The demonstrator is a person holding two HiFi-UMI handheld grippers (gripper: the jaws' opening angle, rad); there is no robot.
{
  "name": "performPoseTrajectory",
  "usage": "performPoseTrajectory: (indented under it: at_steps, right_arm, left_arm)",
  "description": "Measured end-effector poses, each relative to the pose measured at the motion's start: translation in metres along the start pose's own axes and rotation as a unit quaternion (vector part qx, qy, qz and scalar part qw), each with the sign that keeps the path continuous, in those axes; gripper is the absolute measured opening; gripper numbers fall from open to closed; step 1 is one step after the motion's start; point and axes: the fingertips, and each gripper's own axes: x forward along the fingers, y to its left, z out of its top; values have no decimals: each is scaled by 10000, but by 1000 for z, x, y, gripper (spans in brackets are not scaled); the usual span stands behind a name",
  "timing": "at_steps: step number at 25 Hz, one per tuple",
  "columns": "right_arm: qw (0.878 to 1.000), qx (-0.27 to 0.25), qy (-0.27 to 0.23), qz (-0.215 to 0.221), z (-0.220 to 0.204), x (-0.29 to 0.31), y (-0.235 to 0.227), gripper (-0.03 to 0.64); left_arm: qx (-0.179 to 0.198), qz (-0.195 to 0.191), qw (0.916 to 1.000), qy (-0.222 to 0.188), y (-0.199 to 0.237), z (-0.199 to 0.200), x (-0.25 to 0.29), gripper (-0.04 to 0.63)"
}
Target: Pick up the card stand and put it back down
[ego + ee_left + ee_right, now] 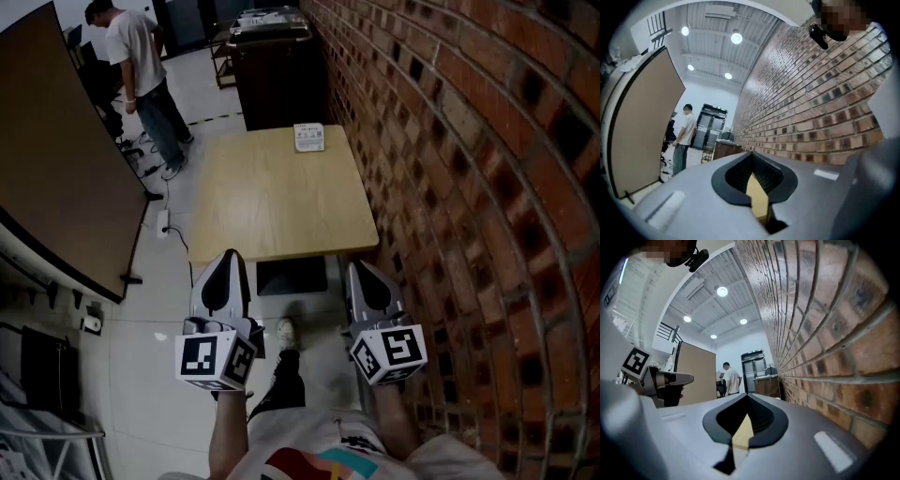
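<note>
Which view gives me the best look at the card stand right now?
The head view: the card stand sits whole and unobstructed at the far edge of the table, near the brick wall. Neither gripper view shows it; each shows only a tan sliver, likely the table, between its own jaws.

A square light-wood table (pixel 281 202) stands on the pale tiled floor (pixel 159 319) at the centre of the frame. A small white card stand (pixel 308 137) sits near its far edge, upper centre.
</note>
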Motion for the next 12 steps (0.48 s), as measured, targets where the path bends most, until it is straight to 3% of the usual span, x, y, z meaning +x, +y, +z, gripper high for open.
performPoseTrajectory:
  at_steps: [5,9,12]
  right_arm:
    - [9990,172,141,-389,-5,112,-35,3]
    - [9984,110,30,-559,1,203,-67,3]
    - [9978,108,91,-651,1,244,-83,3]
  left_arm:
    - [280,-268,9987,324,53,-2,107,5]
    - [245,-35,9995,214,107,1,202,5]
    - [245,-6,9993,271,128,-5,245,5]
